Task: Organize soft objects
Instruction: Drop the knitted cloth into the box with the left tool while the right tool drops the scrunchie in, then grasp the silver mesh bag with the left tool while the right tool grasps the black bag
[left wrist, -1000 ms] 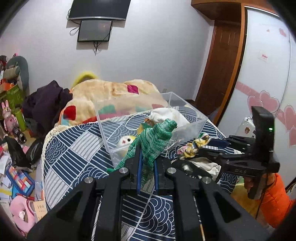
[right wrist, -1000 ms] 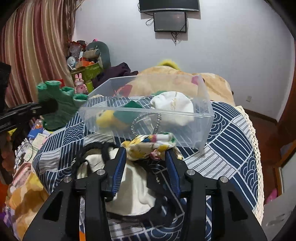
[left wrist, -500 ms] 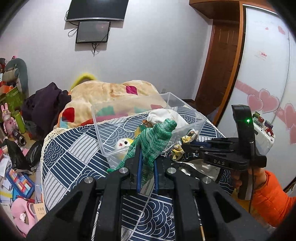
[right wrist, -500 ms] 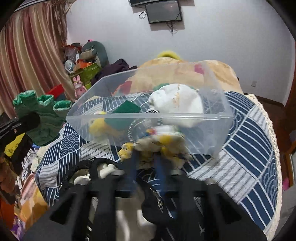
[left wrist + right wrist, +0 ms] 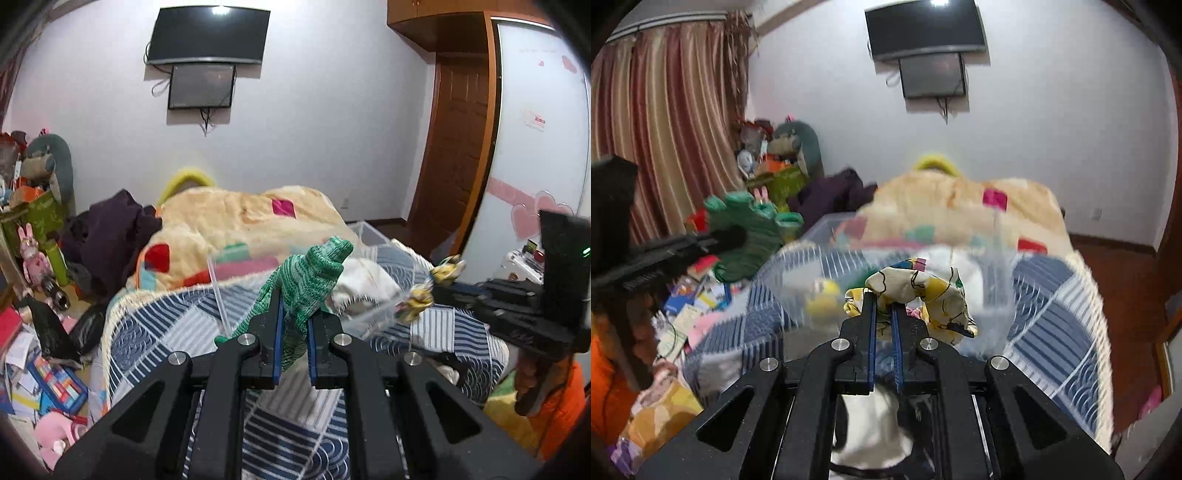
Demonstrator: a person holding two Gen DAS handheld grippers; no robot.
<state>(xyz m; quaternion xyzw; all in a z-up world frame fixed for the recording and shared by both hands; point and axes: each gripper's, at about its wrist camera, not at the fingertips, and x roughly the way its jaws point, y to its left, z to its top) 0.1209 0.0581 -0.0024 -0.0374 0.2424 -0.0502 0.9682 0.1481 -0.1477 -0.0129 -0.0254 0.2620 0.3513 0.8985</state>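
Note:
My left gripper (image 5: 294, 308) is shut on a green knitted glove (image 5: 308, 273) and holds it up in front of the clear plastic bin (image 5: 364, 236) on the bed. The glove also shows at the left of the right wrist view (image 5: 746, 236). My right gripper (image 5: 882, 302) is shut on a yellow patterned cloth (image 5: 916, 288), lifted near the bin's front wall (image 5: 997, 295). That cloth shows in the left wrist view (image 5: 432, 284). A white soft item (image 5: 365, 284) and a yellow plush (image 5: 822, 295) lie in the bin.
The bed has a blue patterned quilt (image 5: 166, 332) and a cream blanket (image 5: 243, 218) behind the bin. A white garment (image 5: 864, 435) lies under my right gripper. Clutter covers the floor at the left (image 5: 44, 373). A wooden door (image 5: 454, 147) stands at the right.
My right gripper has closed on the yellow cloth and lifted it up toward the bin. The left gripper has risen slightly with the green glove.

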